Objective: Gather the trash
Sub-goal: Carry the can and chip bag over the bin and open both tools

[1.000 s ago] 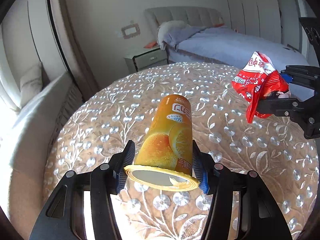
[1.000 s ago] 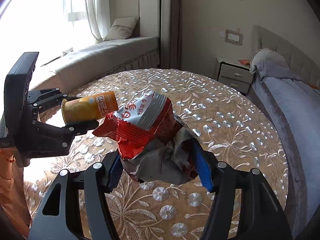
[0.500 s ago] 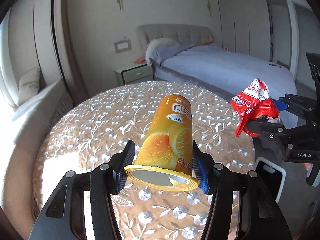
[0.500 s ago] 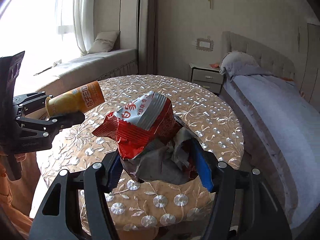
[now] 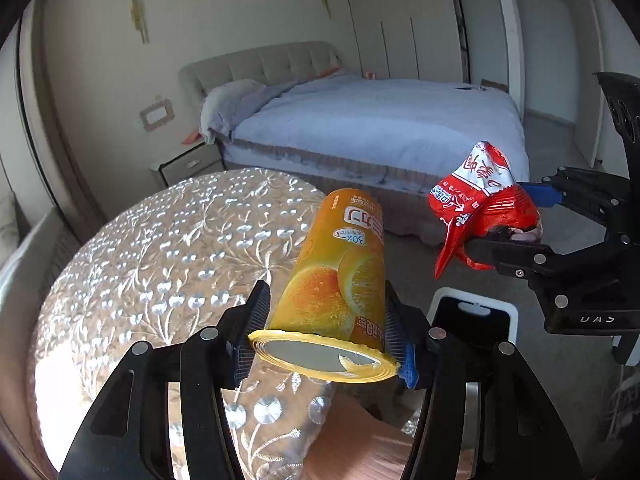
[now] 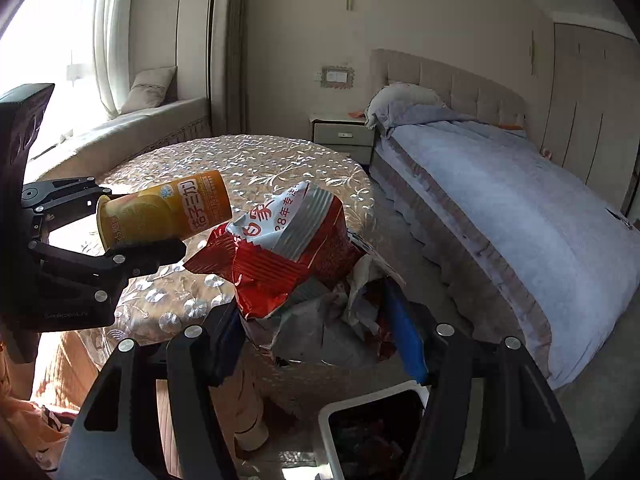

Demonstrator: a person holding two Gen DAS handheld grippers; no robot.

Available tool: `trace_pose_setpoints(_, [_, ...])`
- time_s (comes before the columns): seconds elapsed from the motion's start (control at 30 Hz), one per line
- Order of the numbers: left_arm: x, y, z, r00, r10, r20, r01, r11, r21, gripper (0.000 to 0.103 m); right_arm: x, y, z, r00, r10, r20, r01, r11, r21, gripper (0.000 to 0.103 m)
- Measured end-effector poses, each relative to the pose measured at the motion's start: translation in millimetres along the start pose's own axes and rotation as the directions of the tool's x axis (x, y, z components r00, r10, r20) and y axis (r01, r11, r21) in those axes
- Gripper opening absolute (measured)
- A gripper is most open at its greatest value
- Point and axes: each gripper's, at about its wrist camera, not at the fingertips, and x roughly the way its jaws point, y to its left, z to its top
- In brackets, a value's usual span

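Two grips on, both loaded. Nearest in the left wrist view, left gripper [image 5: 326, 334] pinching an orange drink cup [image 5: 338, 276] by its sides just above the rim, pads pressed against the wall, open mouth facing the camera, base tilted away and up. Cup hanging out past the edge of the round desk [image 5: 160, 248], gold embroidered cloth draped over it. Just to the right and below, white-rimmed trash bin [image 5: 472, 312] on the floor, partly hidden behind the fingers [image 5: 404, 340].

Over in the right wrist view, right gripper [image 6: 316, 328] clamped on a crumpled red snack bag [image 6: 288, 256], foil lining bunched between the blue-padded fingers [image 6: 404, 328], torn top flaring upward. Directly beneath, the same bin [image 6: 332, 408], dark contents inside, too murky to make out. Bag held above it, not touching. To the left at about the same level, the cup again, lying sideways in the other grip.

Farther back, bed [image 6: 500, 200] with a pale blue cover, small nightstand [image 6: 344, 136] beside the headboard, window seat [image 6: 132, 132] with a cushion under bright curtains.
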Motion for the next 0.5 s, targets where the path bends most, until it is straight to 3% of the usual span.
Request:
trace_pose_setpoints(0.3, [59.8,-78.8,-6.5,0.986,-0.135,-0.101,0.146,0.983,0.114,0.055,-9.2,-53.5,-59.8,0.988,-0.112,-0.110,0.122,0.989,0.083,0.065])
trace_pose_setpoints(0.5, [107.5,-119.3,-10.9,0.966,-0.194,-0.171,0.225,0.957,0.184,0.055,5.9,-87.6,-98.2,0.968,-0.128,-0.214,0.159,0.978,0.134,0.065])
